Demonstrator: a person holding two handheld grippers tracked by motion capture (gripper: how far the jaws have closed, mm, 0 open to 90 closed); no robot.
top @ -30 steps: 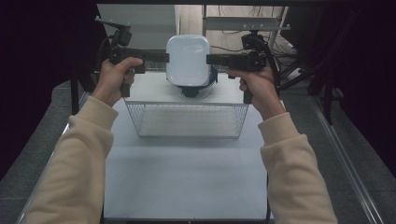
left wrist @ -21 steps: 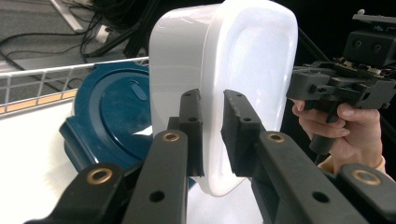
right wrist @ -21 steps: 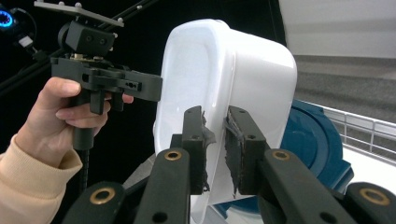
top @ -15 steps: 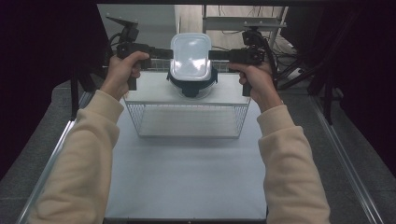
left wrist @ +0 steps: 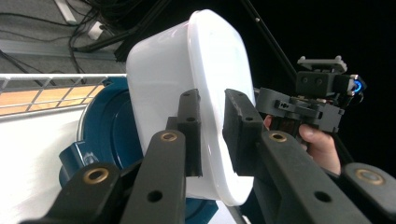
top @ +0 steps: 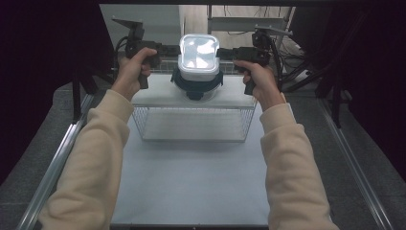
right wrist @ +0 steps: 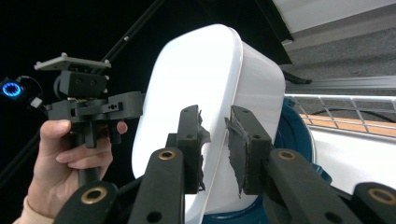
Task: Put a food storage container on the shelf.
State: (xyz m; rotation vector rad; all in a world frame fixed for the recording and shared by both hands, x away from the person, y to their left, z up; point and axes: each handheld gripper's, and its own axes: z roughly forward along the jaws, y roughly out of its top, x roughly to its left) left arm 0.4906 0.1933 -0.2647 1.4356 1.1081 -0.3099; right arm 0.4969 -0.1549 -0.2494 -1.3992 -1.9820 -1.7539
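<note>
Both my fingers clamped on the white container's (top: 197, 56) rim, left (left wrist: 212, 135), right (right wrist: 215, 149). Lower it level into the blue pot (top: 196, 86) atop the wire basket (top: 191, 122); release together.

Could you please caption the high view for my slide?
Both grippers flank a white container above a blue pot.

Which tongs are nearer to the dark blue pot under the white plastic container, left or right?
Neither clearly: left tongs and right tongs each grip a rim of the white plastic container, equally above the dark blue pot.
</note>
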